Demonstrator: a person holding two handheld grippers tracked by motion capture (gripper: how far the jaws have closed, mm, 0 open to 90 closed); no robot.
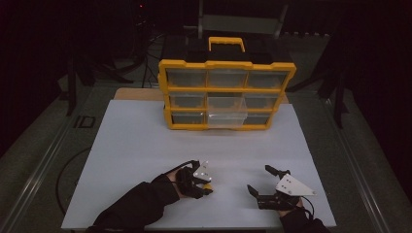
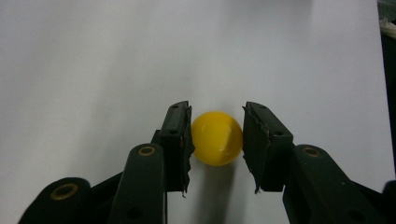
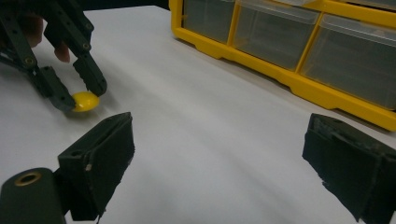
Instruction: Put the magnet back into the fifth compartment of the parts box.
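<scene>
Presently one yellow ball [image 2: 217, 138], pinched by left claw [image 2: 217, 140]; nine drawers.

One yellow ball [image 2: 217, 138], resting on the table. Two hand-held grippers: one left gripper [image 1: 208, 187] and one right gripper [image 1: 265, 179], each with two black jaws, four jaws in all. Two grey three-cornered plates, one atop each gripper. One yellow-framed drawer organiser [image 1: 226, 93] with one yellow carry handle [image 1: 226, 43] on top. Clear drawers in its front, counted from the high view: three rows of three, nine in all, with one middle drawer [image 1: 227, 112] standing out from the frame. One white sheet [image 1: 145, 145] covering the table. Two dark sleeves, one per forearm.
</scene>
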